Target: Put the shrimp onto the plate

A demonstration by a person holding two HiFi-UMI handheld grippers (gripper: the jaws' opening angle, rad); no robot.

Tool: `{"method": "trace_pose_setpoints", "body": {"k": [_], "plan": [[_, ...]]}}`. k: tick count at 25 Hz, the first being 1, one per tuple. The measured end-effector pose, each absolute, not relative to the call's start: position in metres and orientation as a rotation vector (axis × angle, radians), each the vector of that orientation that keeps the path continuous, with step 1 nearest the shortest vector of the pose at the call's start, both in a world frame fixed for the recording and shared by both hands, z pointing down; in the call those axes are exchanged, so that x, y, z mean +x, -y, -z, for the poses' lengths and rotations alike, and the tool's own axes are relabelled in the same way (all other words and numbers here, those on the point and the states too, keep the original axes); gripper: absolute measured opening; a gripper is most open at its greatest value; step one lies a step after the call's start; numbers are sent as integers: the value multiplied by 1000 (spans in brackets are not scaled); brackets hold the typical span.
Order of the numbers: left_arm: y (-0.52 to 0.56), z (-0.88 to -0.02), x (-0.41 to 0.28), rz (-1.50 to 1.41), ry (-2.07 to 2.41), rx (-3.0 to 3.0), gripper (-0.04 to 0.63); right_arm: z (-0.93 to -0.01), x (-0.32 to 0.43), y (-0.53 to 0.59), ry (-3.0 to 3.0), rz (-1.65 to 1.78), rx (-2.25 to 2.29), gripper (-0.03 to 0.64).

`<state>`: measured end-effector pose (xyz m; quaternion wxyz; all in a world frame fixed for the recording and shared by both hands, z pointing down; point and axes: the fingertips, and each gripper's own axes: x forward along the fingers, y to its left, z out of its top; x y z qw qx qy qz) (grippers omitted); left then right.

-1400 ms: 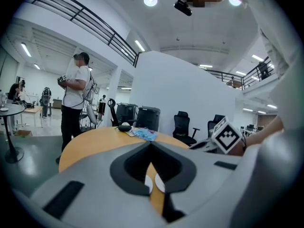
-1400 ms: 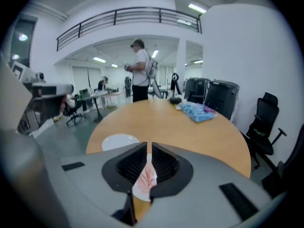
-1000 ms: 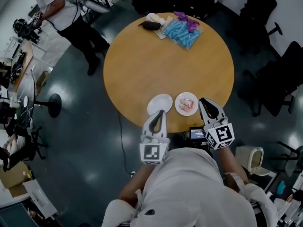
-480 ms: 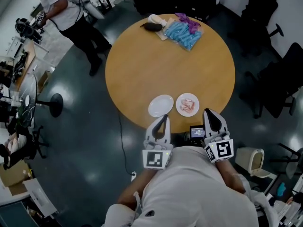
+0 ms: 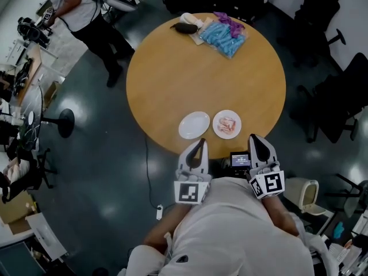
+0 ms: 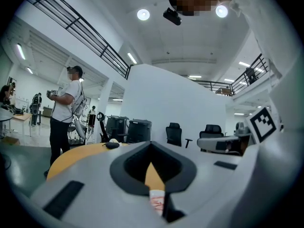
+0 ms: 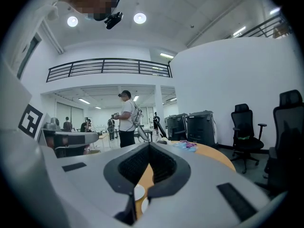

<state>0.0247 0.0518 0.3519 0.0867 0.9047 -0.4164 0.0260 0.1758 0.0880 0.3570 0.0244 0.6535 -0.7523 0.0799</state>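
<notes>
1. Shrimp (image 5: 228, 123) lie on the right plate (image 5: 217, 130), near the round worktop's (image 5: 201, 68) front edge.
2. The left plate (image 5: 194, 125) sits just beside it, bare.
3. The left gripper (image 5: 199, 144) hovers at the worktop's near rim, jaws pressed together, holding nothing.
4. The right gripper (image 5: 254, 139) is also pressed together and empty, near the right plate.

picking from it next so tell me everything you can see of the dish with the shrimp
The shrimp dish is small, round, white and shallow, lying flat near the front edge of the wooden table. Pinkish shrimp are heaped in its middle. An empty white plate sits just to its left, slightly apart. Nothing else touches it.
</notes>
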Motion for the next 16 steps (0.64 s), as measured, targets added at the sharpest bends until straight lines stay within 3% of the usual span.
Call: {"method": "trace_pose_setpoints", "body": {"k": [16], "plan": [[-52,-358,28,-104,1200,2705,8,-363,169,-86,2333,-270,2007,17]]}}
